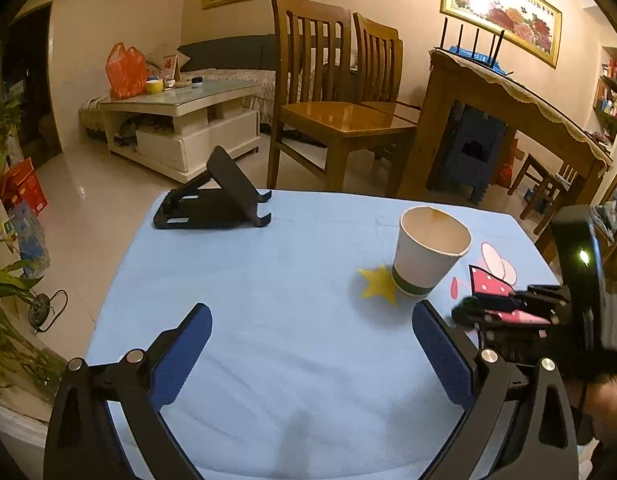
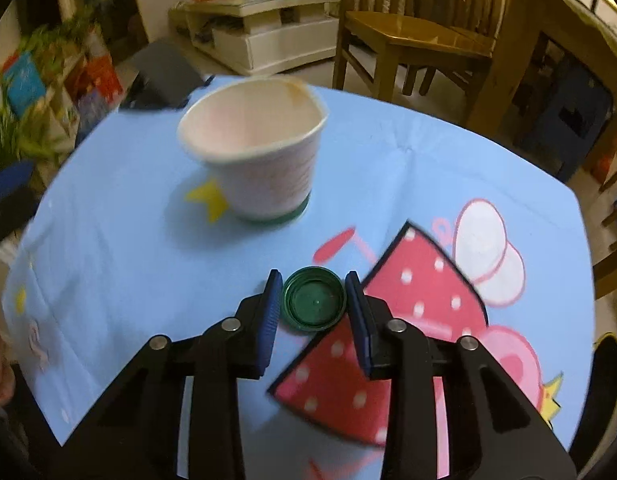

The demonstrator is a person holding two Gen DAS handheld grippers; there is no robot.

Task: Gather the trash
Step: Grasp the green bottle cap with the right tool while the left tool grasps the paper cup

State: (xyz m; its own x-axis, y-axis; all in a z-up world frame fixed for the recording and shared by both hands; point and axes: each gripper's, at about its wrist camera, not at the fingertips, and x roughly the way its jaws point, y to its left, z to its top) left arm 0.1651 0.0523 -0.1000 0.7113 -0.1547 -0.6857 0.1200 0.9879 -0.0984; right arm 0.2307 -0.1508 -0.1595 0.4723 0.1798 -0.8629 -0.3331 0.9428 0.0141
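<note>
A white paper cup [image 1: 428,252] with a green band at its base stands upright on the blue cloth-covered table [image 1: 288,280]; it also shows in the right wrist view [image 2: 256,152]. My right gripper [image 2: 313,298] is shut on a green bottle cap [image 2: 313,303], open side up, held just above the cloth in front of the cup. In the left wrist view the right gripper [image 1: 466,310] is at the right, near the cup. My left gripper [image 1: 310,340] is open and empty above the cloth, left of the cup.
A black folding phone stand [image 1: 214,200] sits at the table's far left corner. Wooden chairs [image 1: 332,92], a wooden table [image 1: 508,120] and a white coffee table [image 1: 180,120] stand beyond. Plants [image 1: 4,280] are at the left.
</note>
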